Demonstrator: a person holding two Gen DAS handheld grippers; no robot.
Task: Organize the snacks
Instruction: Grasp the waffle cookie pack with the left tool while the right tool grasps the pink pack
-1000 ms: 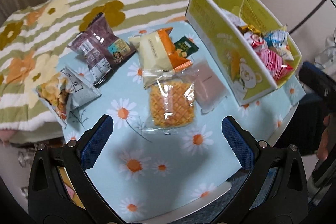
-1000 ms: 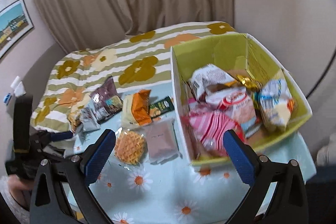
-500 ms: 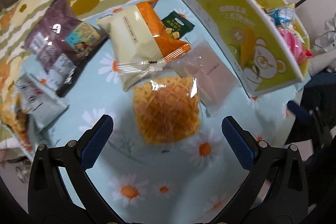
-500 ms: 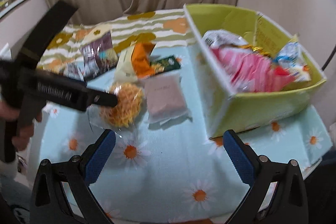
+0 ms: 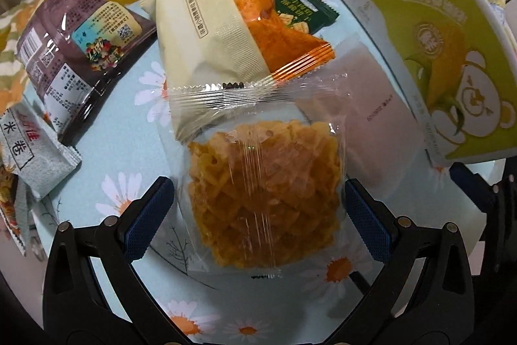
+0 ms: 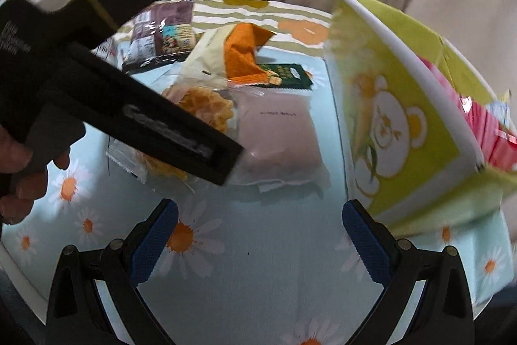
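The left hand-held gripper (image 5: 260, 217) is spread wide, its blue pads either side of the clear-wrapped waffle snack (image 5: 265, 199) lying on the daisy-print tabletop (image 5: 110, 134). The right hand-held gripper (image 6: 260, 244) is likewise wide and empty above bare cloth. Farther off lie a grey packet (image 5: 30, 157) printed "米卷", a cream-and-orange bag (image 5: 232, 31), and the green box (image 5: 429, 31) reading "玉米".

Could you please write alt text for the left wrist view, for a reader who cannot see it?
The open left gripper straddles a clear-wrapped waffle snack on a daisy-print tablecloth. Beyond lie more snack packets, with a green cardboard box at right.
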